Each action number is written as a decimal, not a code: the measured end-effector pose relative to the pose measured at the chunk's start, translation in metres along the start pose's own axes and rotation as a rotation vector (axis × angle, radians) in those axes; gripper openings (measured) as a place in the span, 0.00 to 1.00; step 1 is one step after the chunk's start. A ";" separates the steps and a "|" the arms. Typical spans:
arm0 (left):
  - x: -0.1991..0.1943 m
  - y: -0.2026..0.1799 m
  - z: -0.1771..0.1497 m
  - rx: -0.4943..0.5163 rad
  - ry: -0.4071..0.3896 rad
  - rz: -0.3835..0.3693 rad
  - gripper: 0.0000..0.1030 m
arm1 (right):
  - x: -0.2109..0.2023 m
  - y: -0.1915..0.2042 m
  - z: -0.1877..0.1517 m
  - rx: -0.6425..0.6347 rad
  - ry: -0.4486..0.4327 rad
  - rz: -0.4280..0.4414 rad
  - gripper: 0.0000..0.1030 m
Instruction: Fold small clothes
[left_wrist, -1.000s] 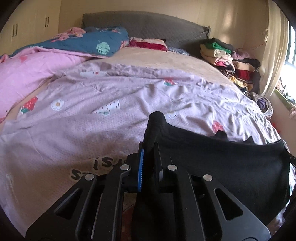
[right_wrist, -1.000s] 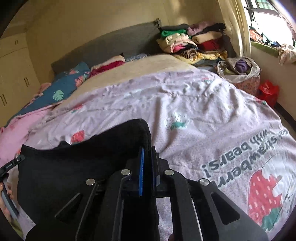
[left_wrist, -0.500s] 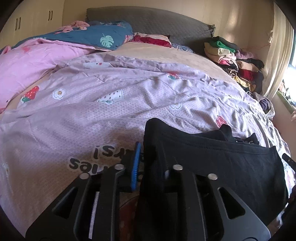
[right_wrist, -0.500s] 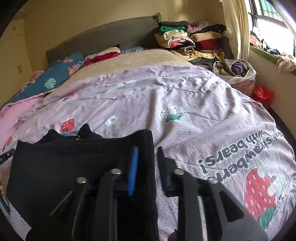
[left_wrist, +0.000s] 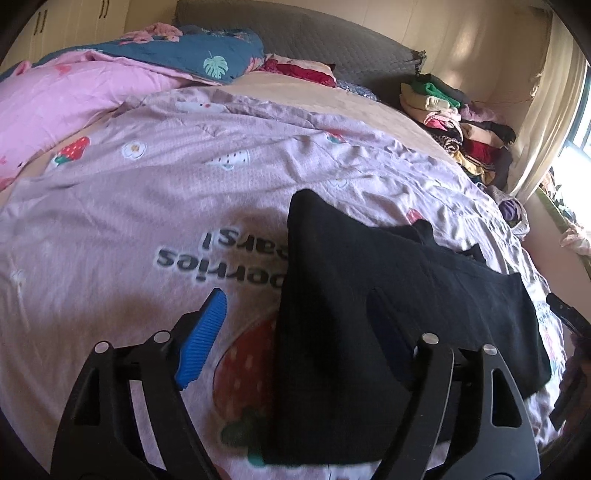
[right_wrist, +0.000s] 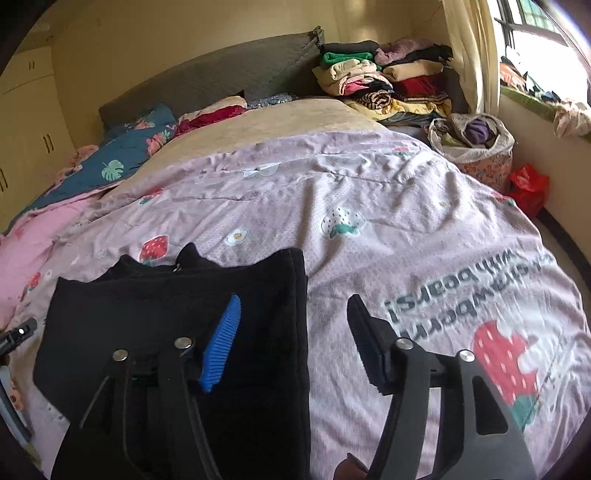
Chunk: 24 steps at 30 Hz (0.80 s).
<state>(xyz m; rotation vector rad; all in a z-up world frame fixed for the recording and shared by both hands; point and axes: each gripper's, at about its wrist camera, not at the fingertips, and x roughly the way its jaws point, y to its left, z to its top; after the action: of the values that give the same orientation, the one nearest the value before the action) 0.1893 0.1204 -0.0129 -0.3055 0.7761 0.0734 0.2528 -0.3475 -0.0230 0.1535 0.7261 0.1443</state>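
Here both pairs of tongs are letting go. The left tongs (left_wrist: 299, 325) stand wide and are opening; the left edge of the black garment (left_wrist: 388, 295) runs between the fingers, but the blue pad (left_wrist: 201, 339) is clear of the cloth and nothing is pinched. The right tongs (right_wrist: 295, 339) are opening too, somewhat less wide; the garment's right edge (right_wrist: 303, 332) lies between the fingers, the blue pad (right_wrist: 221, 343) hanging over the black cloth without pressing it, the other finger over bare quilt.

The black garment (right_wrist: 177, 332) lies flat on the lilac strawberry-print quilt (right_wrist: 369, 206) at the near end of the bed, with doubled layers showing along its right edge and a neckline or strap poking out at the far side. By my reading a fold has just been laid down and this is the release step.

The next move, I judge, calls for drawing both tongs back clear of the cloth without dragging it, then taking fresh holds on one edge, both layers together, to bring it across for a second fold. Thick dark fabric may hide its own edges, so the grips want care. A stack of folded clothes (right_wrist: 380, 77) sits by the headboard (right_wrist: 221, 74), likely where this one ends up.
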 end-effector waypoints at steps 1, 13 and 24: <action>-0.003 0.001 -0.003 0.002 0.002 -0.002 0.70 | -0.004 -0.001 -0.002 0.004 0.001 0.008 0.59; -0.025 0.001 -0.028 0.019 0.036 -0.023 0.77 | -0.036 -0.004 -0.038 0.020 0.027 0.043 0.64; -0.023 0.005 -0.040 -0.006 0.078 -0.013 0.77 | -0.037 -0.010 -0.067 0.066 0.070 0.065 0.55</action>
<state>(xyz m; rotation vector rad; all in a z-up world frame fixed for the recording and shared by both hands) 0.1448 0.1144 -0.0248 -0.3208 0.8510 0.0520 0.1813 -0.3584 -0.0506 0.2361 0.7967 0.1883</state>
